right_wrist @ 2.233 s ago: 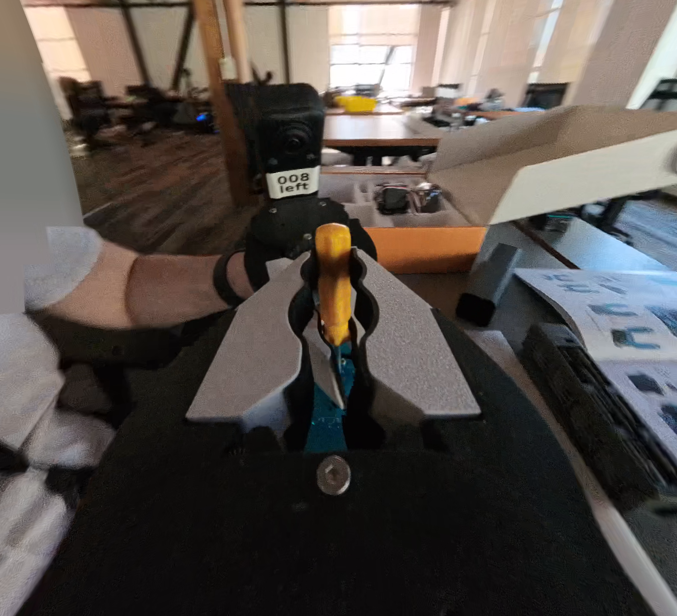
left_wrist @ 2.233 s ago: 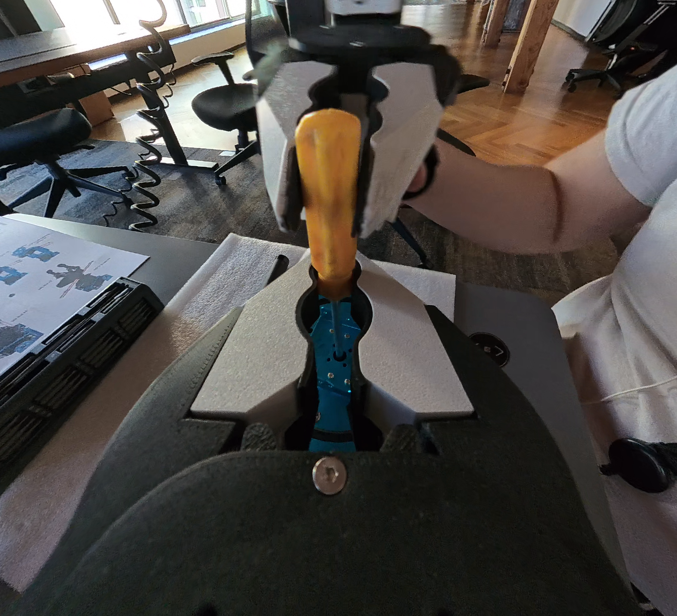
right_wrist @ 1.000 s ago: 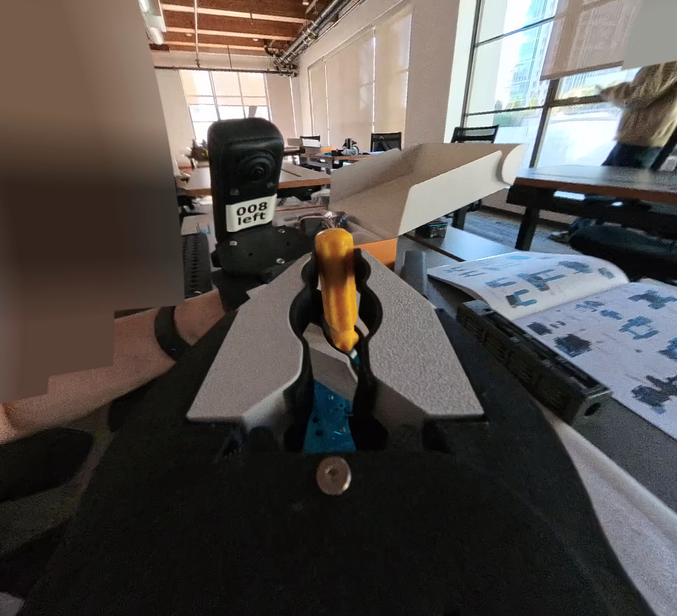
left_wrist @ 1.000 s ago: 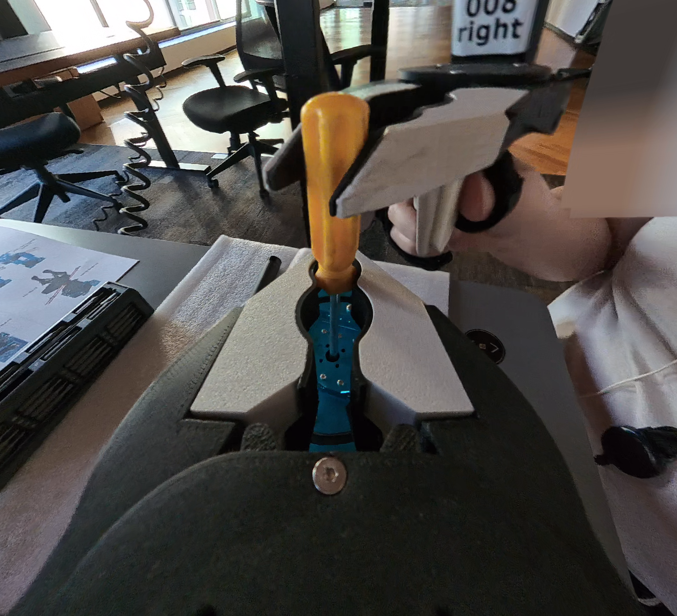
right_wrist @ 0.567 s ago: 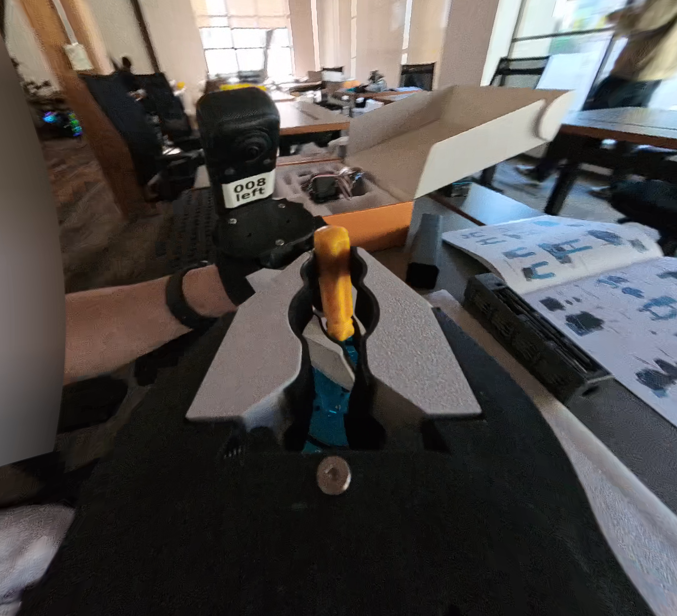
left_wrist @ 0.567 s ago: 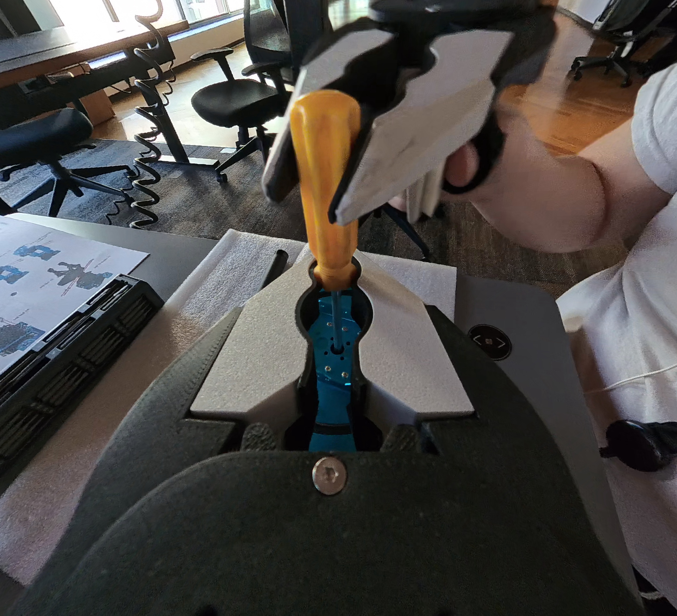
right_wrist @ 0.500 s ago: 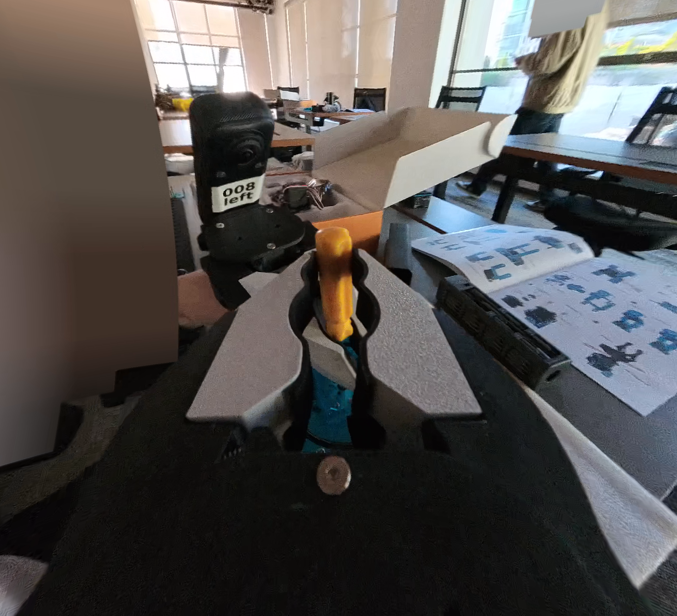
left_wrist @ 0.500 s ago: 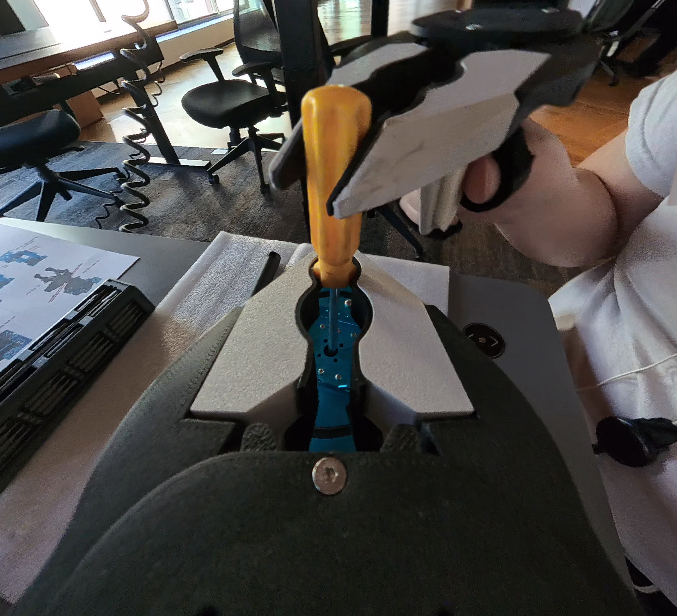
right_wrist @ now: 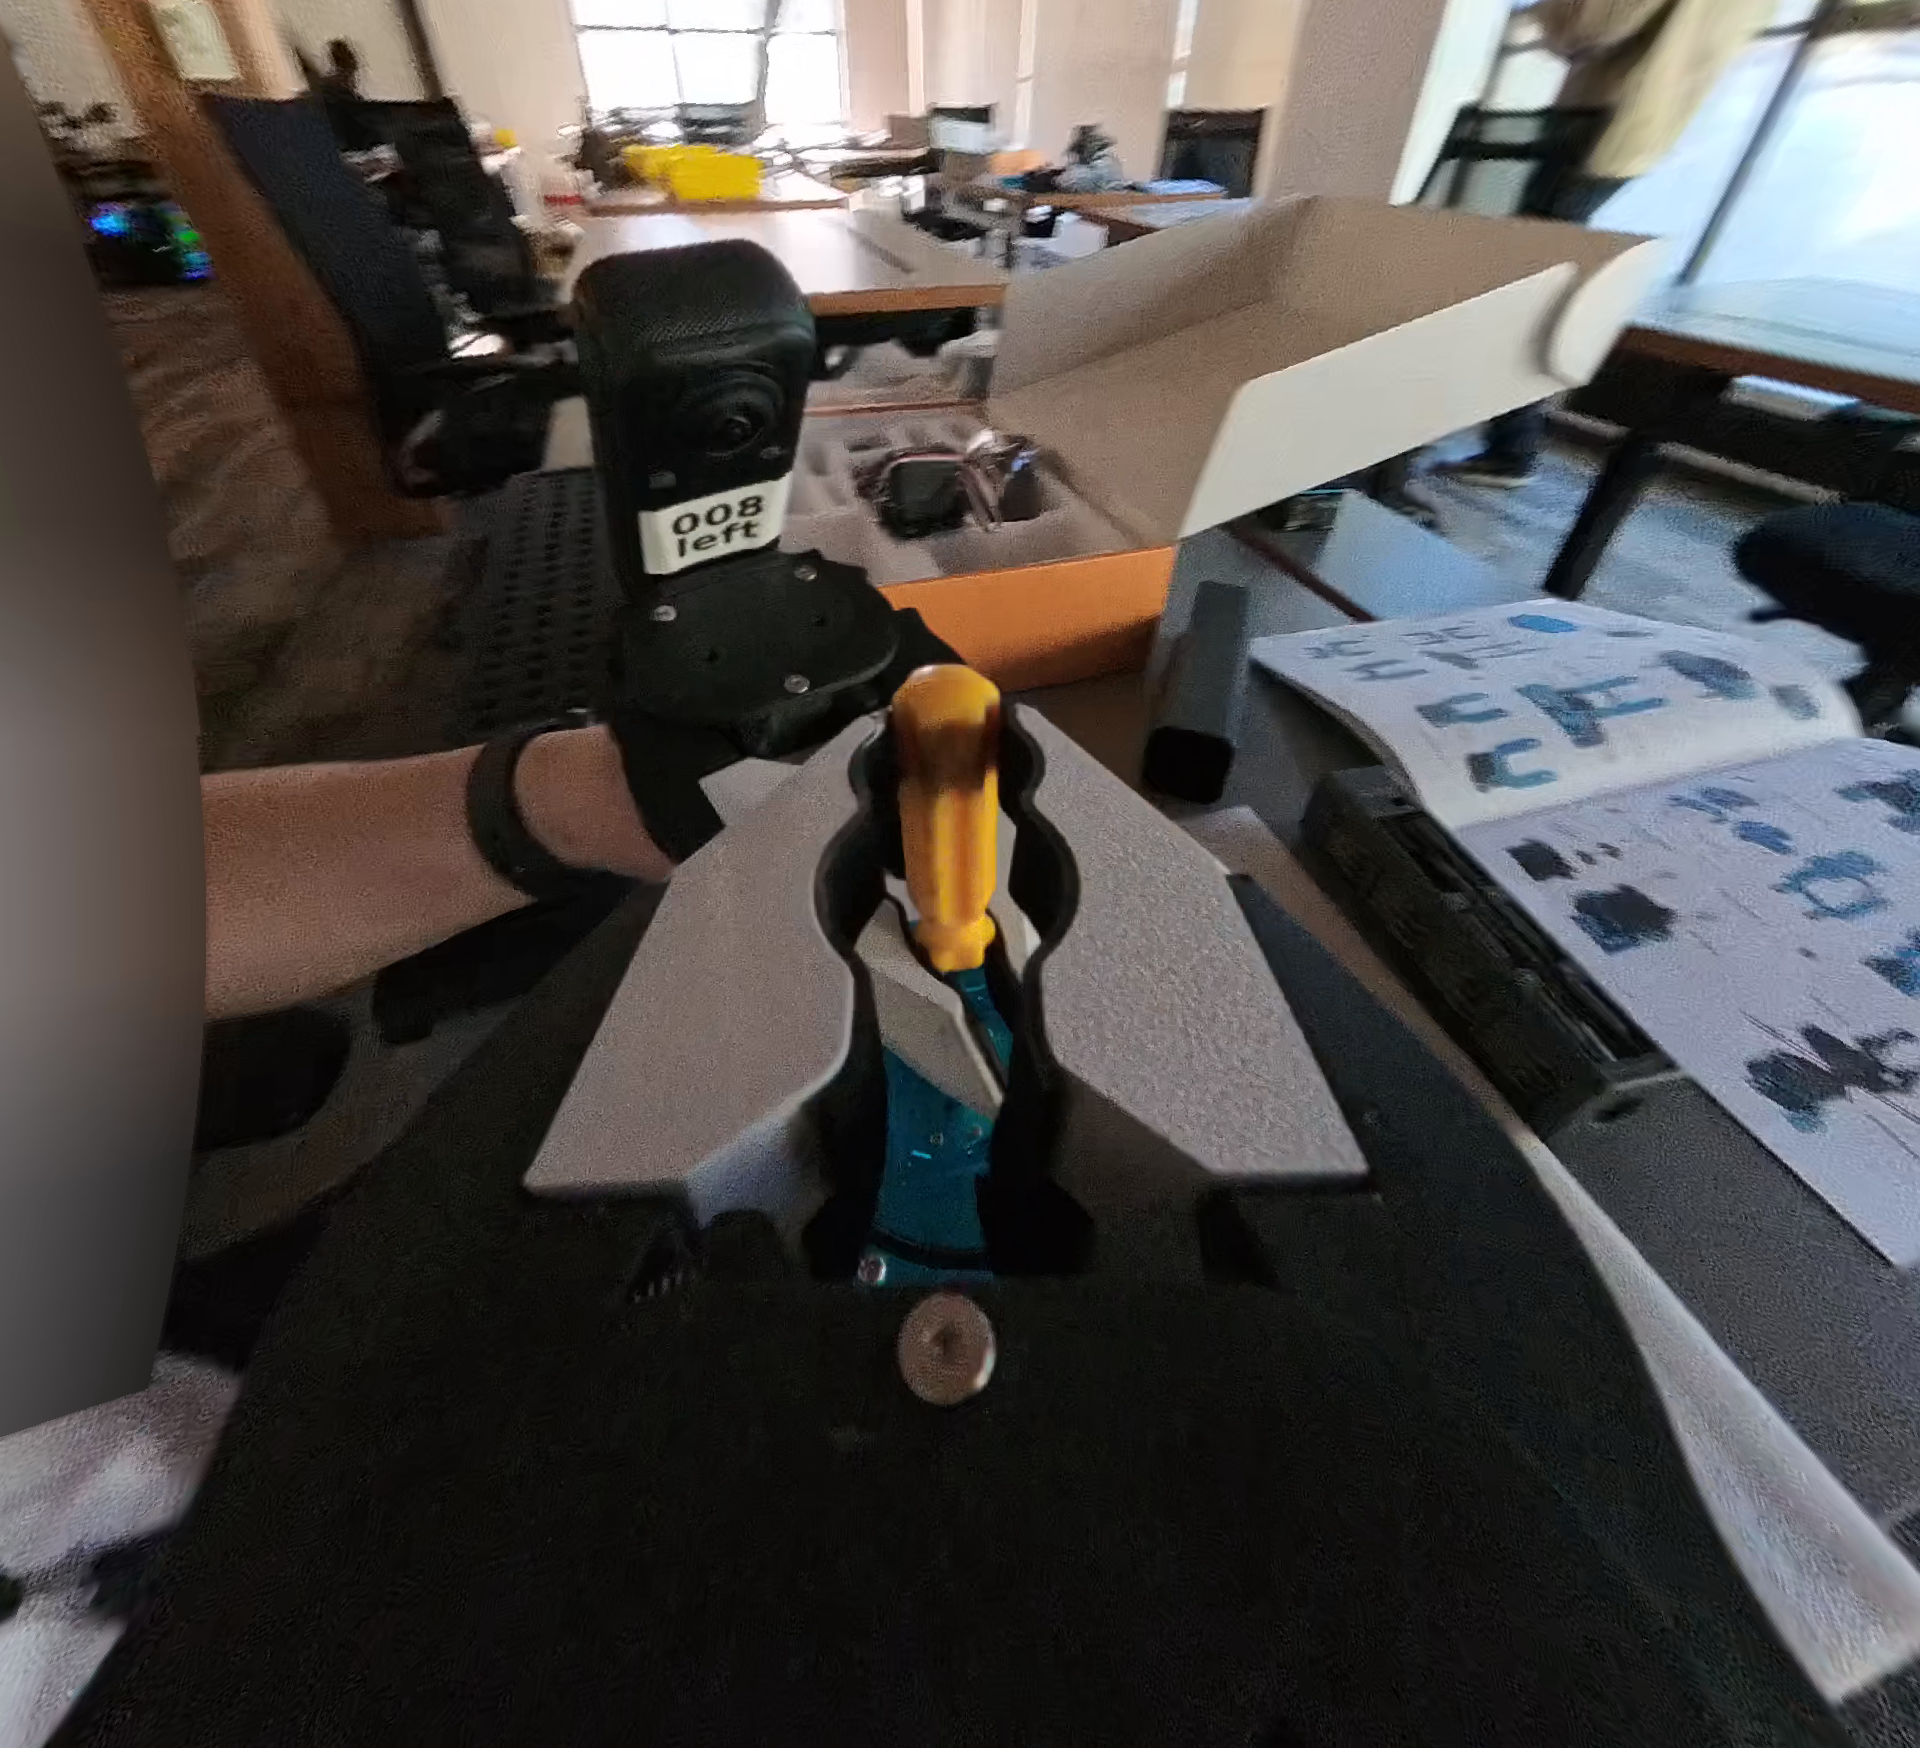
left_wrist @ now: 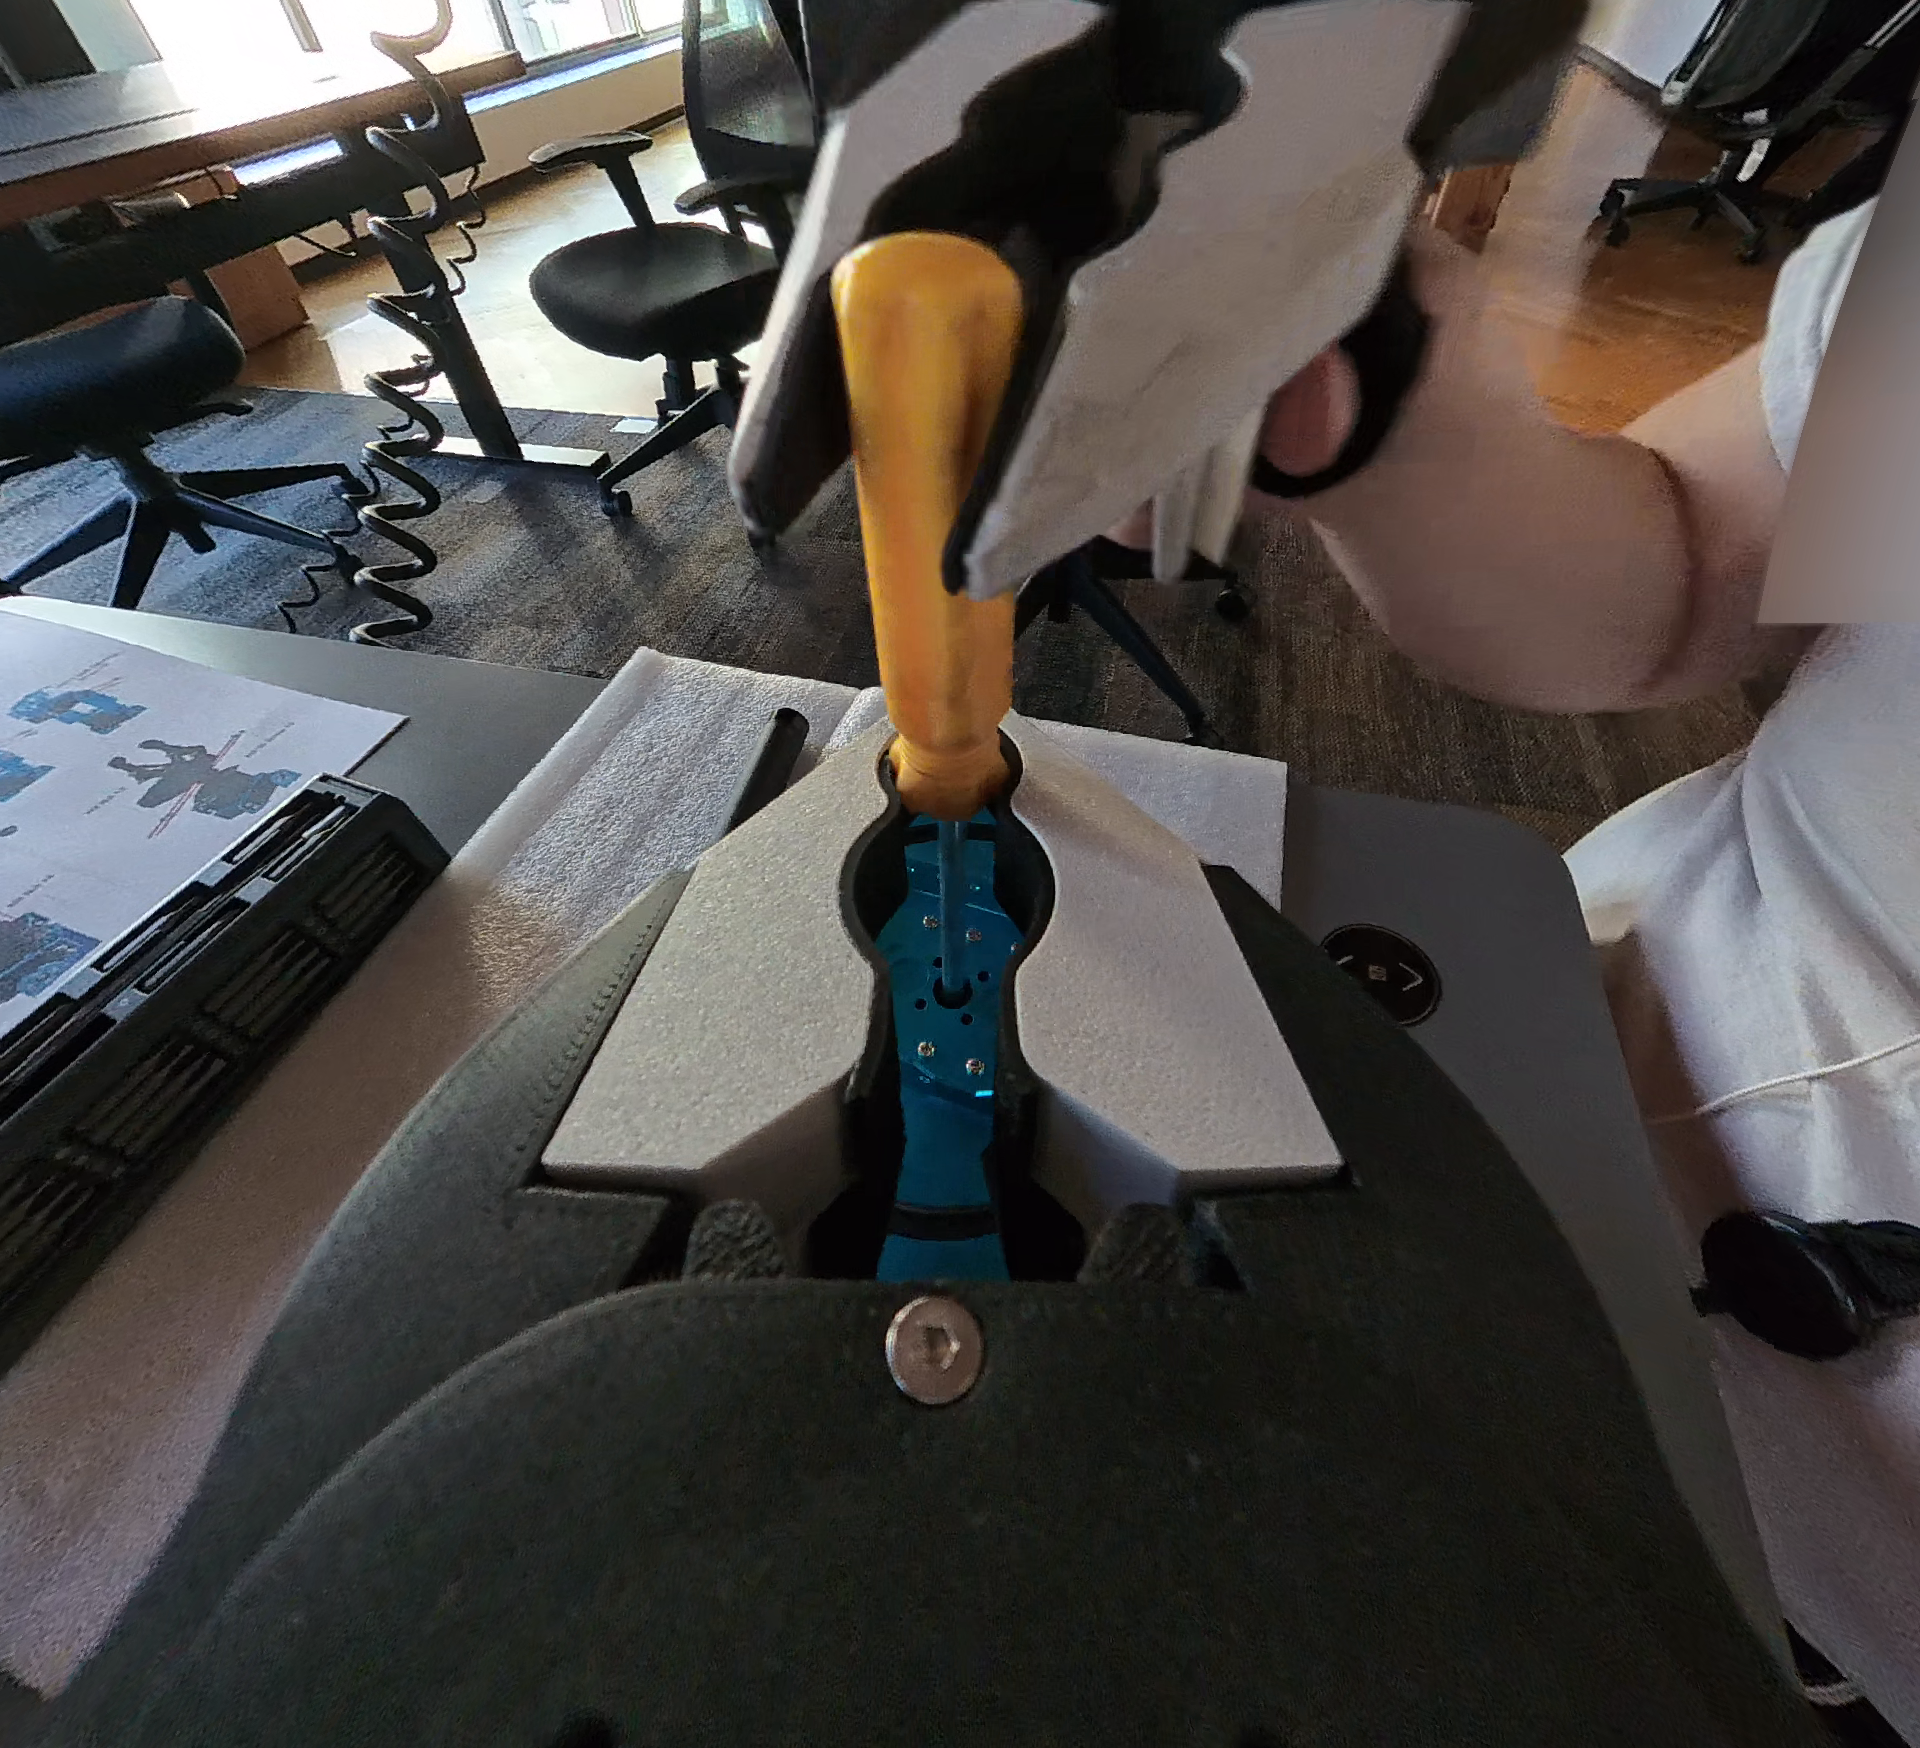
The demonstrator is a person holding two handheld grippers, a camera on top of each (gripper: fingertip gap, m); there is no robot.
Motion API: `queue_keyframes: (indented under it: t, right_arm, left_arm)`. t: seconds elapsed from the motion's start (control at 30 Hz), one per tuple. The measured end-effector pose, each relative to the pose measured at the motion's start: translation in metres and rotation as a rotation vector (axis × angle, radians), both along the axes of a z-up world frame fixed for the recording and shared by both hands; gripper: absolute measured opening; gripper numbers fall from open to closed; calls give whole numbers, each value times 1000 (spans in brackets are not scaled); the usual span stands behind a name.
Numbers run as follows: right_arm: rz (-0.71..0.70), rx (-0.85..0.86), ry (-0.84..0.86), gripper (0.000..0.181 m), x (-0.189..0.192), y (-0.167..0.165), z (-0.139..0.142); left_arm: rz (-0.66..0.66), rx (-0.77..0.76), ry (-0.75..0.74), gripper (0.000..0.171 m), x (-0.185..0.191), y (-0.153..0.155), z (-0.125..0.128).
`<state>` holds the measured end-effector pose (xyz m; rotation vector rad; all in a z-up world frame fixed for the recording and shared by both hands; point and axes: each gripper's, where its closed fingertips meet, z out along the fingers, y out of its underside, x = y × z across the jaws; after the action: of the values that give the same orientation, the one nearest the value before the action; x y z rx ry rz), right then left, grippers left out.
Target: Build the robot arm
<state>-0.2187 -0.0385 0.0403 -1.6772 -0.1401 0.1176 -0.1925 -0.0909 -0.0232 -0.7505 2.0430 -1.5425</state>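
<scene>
Two claws meet over one workpiece. The left claw [left_wrist: 940, 877] is closed on a blue metal part [left_wrist: 943, 1054] dotted with small screws and holes, pinched between its grey fingers [left_wrist: 727, 1023] just above a white foam sheet [left_wrist: 665, 722] on the table [left_wrist: 1475, 877]. The right claw [right_wrist: 940, 877] grips the orange handle of a screwdriver [left_wrist: 930, 503] near its top; the tool stands nearly upright, its thin shaft reaching down to a hole in the blue part. A black bit case [left_wrist: 187, 971] lies to the left in the left wrist view, touching an open booklet [left_wrist: 135, 763] with blue figures. Behind, in the right wrist view, an open orange box [right_wrist: 1039, 618] with a raised white lid sits on the table.
</scene>
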Motion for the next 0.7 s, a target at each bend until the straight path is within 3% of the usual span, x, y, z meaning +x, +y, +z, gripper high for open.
queue_keyframes:
  t: [0.07,0.13,0.23,0.33,0.53,0.7]
  right_arm:
    - [-130,77,-64,18,-2,-4,1]
    - [-104,74,-111,18,-1,-4,0]
    - [156,1,-39,34,-6,-4,-2]
    - [353,-24,-14,16,-7,-9,-2]
    - [206,-11,-70,16,-7,-4,-2]
    - [211,-26,-89,16,-8,-1,0]
  left_arm:
    - [-21,6,-3,8,-3,-3,0]
    - [-17,13,-8,7,-3,-4,-1]
    - [-24,0,4,8,-2,-4,0]
    - [-27,-3,9,7,-2,-3,0]
    - [-19,0,5,8,-3,0,-1]
    - [-57,-5,30,14,-9,1,-1]
